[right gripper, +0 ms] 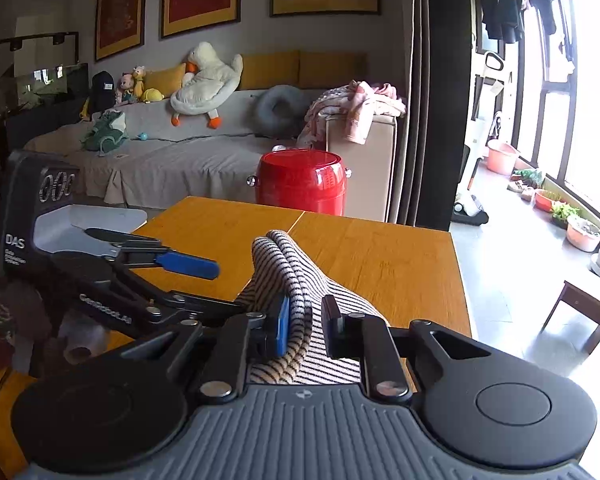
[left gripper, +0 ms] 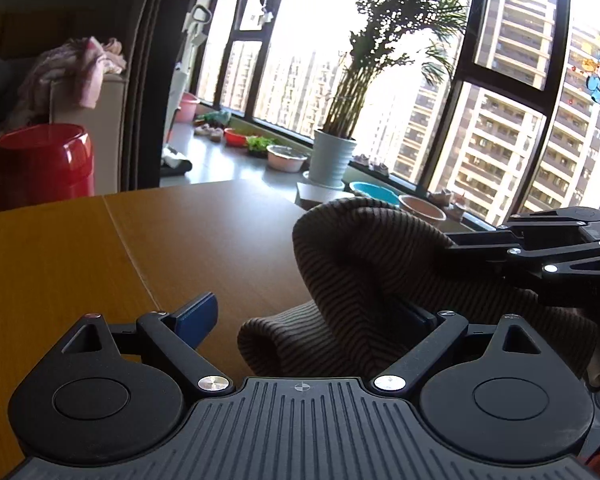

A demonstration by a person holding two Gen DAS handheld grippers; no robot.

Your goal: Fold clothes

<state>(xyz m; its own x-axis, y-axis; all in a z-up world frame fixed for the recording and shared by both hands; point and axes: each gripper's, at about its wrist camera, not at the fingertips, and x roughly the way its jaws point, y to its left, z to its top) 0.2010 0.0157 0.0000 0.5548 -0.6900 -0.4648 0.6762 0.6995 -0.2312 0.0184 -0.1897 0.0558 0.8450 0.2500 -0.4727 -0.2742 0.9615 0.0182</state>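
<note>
A brown-and-cream striped garment [left gripper: 360, 264] [right gripper: 296, 276] lies bunched on the wooden table [left gripper: 60, 260] [right gripper: 380, 252], with one fold lifted. My right gripper [right gripper: 306, 322] is shut on that raised fold; in the left wrist view it [left gripper: 460, 248] reaches in from the right, its tips buried in the cloth. My left gripper [left gripper: 306, 316] stands wide open just in front of the garment. Its left blue pad [left gripper: 196, 316] is bare and its right finger is partly hidden by cloth. From the right wrist view it [right gripper: 216, 286] sits to the left, touching the garment's edge.
A red bin [right gripper: 300, 180] [left gripper: 44, 164] stands past the table's far edge, beside a sofa end draped with pink clothes [right gripper: 356, 108]. A white tray [right gripper: 92, 220] and a black box [right gripper: 20, 208] are at the left. A potted plant [left gripper: 332, 160] and bowls line the window.
</note>
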